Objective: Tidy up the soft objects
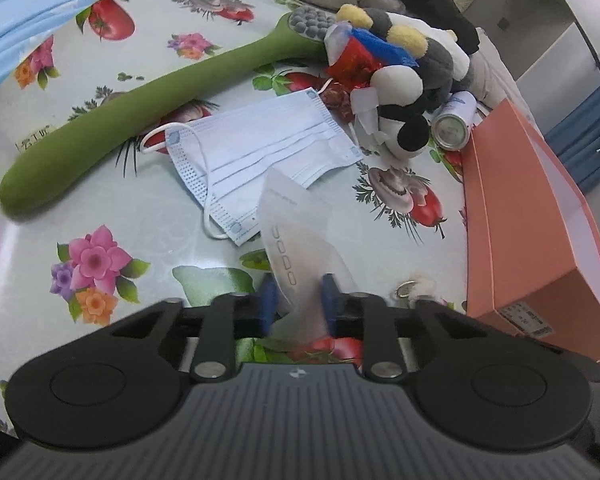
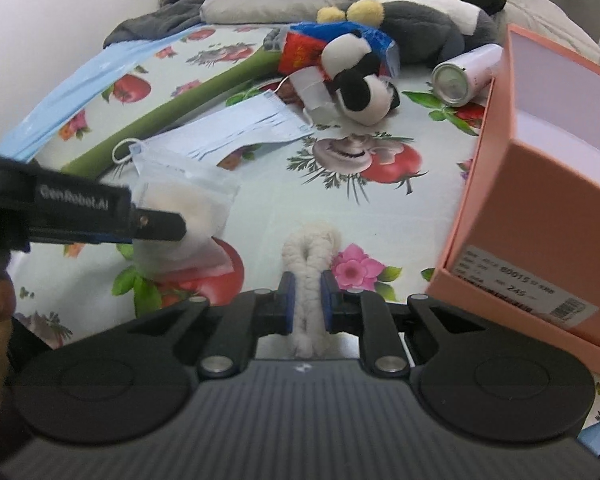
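My left gripper is shut on a translucent white packet, whose near end is pinched between the blue pads. In the right wrist view the same packet hangs from the left gripper's finger just above the flowered cloth. My right gripper is shut on a white fluffy cord-like toy; its looped end sticks out ahead of the pads. A pale blue face mask lies flat beyond the packet. A black, white and grey plush toy lies at the far side.
An open pink box stands at the right, close to the right gripper. A long green massage stick, a red and blue wrapper and a toppled can lie on the flowered tablecloth. Clothes are piled at the back.
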### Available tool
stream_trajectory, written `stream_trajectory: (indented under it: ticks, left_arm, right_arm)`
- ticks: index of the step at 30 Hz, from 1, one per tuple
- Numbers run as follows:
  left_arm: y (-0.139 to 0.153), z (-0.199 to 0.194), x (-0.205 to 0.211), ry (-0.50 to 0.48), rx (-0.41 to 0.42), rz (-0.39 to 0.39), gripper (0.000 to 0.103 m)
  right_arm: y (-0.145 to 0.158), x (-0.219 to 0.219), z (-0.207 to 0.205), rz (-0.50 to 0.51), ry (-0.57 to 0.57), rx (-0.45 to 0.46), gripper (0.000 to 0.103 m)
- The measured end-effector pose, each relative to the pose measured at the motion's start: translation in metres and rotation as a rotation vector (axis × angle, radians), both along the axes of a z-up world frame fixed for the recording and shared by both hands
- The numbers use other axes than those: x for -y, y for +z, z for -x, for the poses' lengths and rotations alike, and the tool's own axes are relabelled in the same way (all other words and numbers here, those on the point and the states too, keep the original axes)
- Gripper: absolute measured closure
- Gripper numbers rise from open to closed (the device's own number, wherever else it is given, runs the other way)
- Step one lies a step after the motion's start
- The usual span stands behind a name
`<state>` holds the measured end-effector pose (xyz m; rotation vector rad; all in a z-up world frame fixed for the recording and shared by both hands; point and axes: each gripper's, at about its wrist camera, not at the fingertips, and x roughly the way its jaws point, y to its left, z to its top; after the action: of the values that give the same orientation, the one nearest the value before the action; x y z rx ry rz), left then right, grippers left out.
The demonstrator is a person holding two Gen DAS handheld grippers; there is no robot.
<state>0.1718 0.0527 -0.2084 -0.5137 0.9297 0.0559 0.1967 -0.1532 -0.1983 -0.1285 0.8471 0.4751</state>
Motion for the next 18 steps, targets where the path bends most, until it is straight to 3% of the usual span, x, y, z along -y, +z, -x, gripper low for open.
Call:
stream_trajectory:
  ticks: [4, 18]
  left_arm:
    - [0.008, 0.004, 0.003, -0.005, 0.036, -0.006, 0.092]
    - [0.076, 0.033, 0.023, -0.052, 0.152, -0.082, 0.093]
  right_arm:
    - [0.009, 0.005, 0.0, -0.026, -0.009, 0.006, 0.087]
    - [0.069, 0.018, 0.023, -0.074, -0.029, 0.125, 0.088]
